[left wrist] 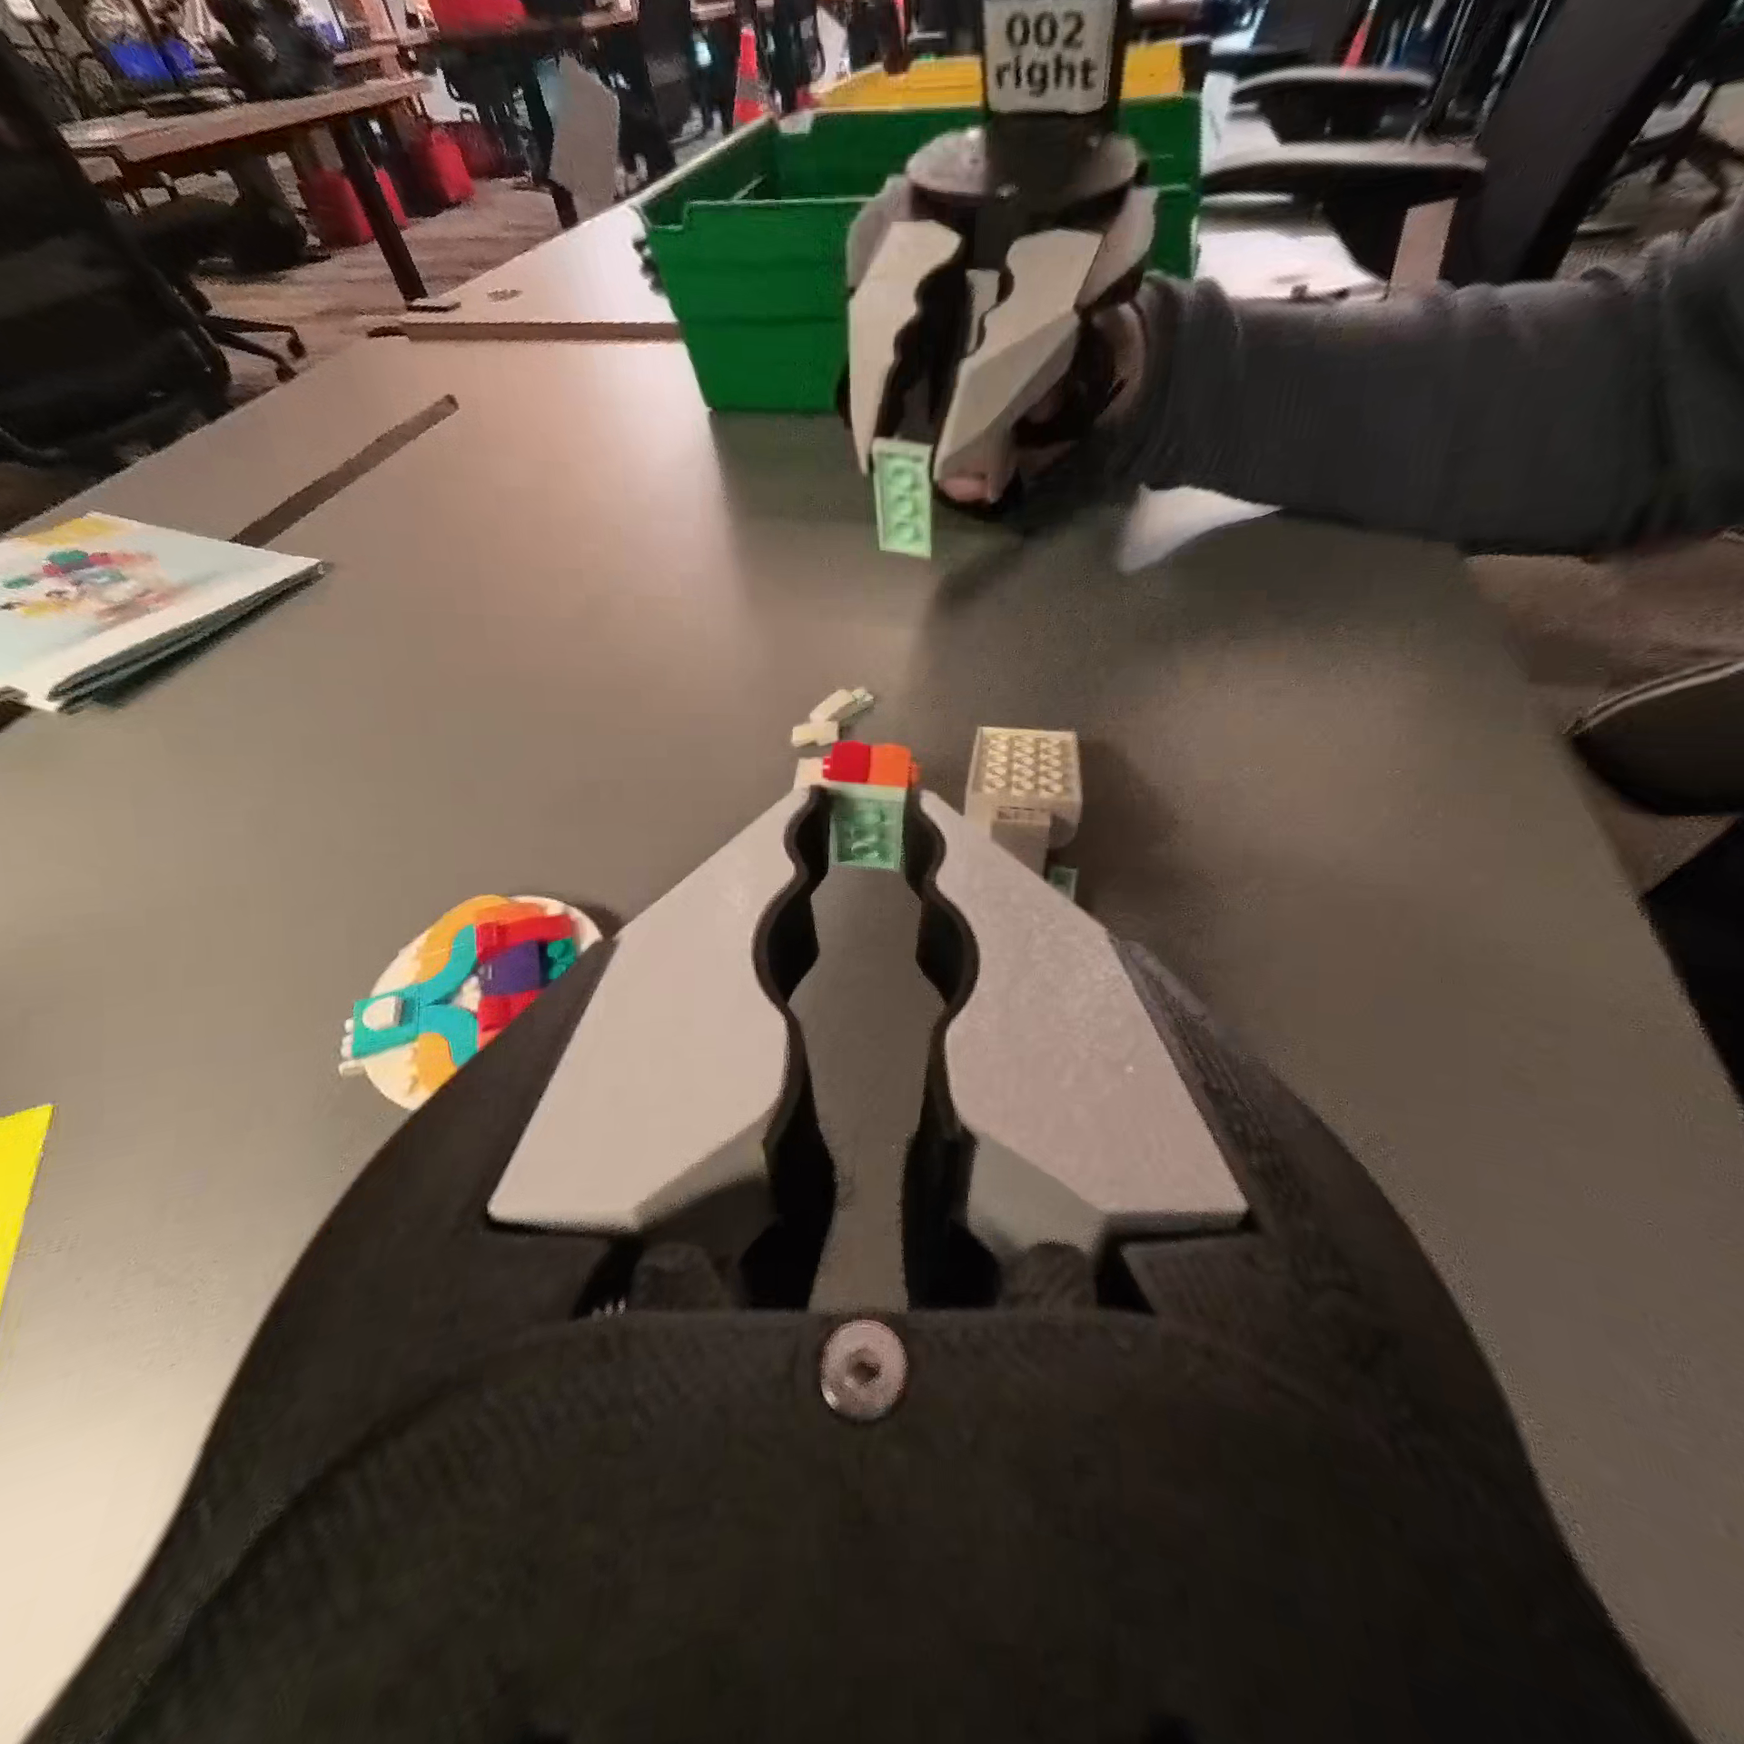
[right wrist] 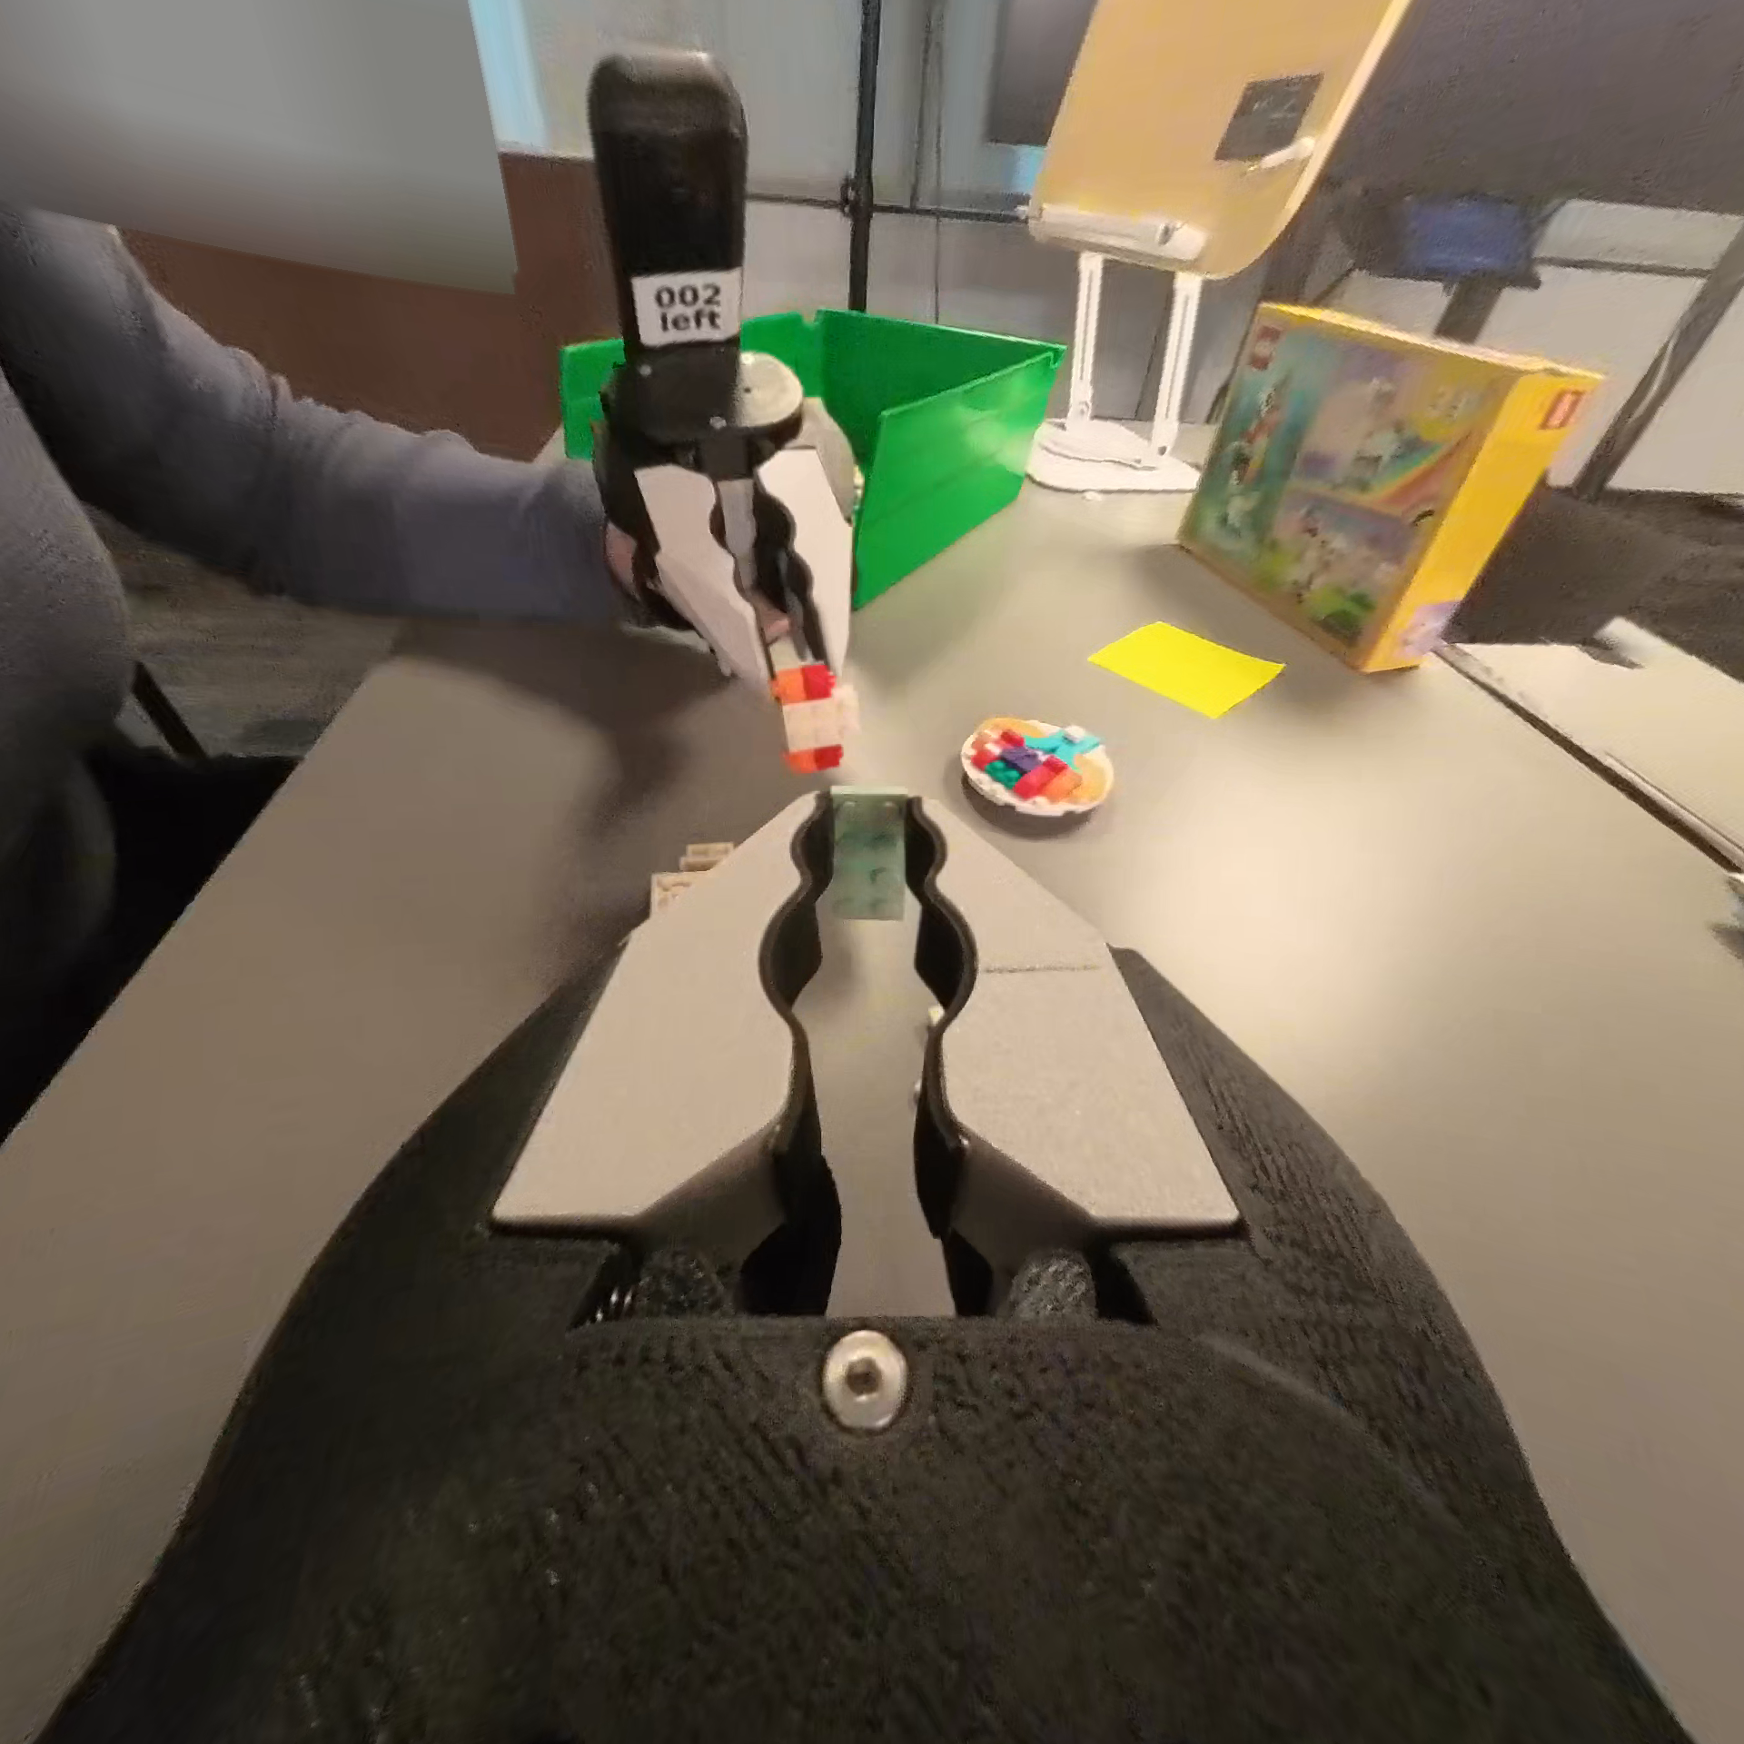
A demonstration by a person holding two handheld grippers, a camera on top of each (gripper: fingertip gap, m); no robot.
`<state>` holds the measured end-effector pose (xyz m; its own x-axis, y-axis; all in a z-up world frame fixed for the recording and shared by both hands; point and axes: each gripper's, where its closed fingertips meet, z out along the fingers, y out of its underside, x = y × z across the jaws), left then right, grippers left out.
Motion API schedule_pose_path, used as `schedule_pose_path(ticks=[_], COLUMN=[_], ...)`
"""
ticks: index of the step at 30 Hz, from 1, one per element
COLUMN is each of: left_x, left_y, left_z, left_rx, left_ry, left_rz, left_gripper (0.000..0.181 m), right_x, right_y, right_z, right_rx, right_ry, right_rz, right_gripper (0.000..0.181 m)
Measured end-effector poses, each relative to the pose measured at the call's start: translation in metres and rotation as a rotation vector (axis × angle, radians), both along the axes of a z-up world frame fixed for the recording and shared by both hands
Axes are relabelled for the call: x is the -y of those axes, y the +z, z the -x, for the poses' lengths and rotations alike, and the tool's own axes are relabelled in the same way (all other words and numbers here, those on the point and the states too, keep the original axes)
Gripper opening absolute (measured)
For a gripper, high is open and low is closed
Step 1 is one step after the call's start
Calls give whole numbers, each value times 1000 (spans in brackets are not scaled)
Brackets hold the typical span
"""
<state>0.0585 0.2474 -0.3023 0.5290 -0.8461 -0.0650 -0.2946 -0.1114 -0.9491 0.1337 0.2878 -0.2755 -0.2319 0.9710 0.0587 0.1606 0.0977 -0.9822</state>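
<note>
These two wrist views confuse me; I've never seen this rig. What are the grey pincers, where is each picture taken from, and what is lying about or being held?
No robot here: a person holds a hand-operated two-finger gripper in each hand, each carrying a camera that looks along its fingers. In the left wrist view, the left gripper is shut on a small brick assembly, mint green with red and orange on top. Opposite, the right gripper pinches a mint-green plate brick. The right wrist view shows the reverse. On the grey table lie a white plate of coloured bricks, a grey brick block, an instruction booklet, a yellow paper, a green bin and a toy box.
</note>
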Motion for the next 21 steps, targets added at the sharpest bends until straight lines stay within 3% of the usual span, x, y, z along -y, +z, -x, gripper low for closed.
schedule_pose_path(ticks=[5,13,17,21], left_x=[-7,-23,-33,-47], left_y=[-18,-40,-54,-41], left_z=[-6,12,21,33], left_rx=[-56,-78,-146,-198], left_ry=[17,154,266,452], left_rz=[59,256,316,166], left_gripper=[15,15,44,61], right_x=[3,-7,-2,9], right_y=[-19,-15,-15,0], right_z=[16,21,28,34], right_rx=[62,28,27,-79], right_ry=[10,-40,-60,-24], right_rz=[88,169,148,211], right_gripper=[13,13,13,13])
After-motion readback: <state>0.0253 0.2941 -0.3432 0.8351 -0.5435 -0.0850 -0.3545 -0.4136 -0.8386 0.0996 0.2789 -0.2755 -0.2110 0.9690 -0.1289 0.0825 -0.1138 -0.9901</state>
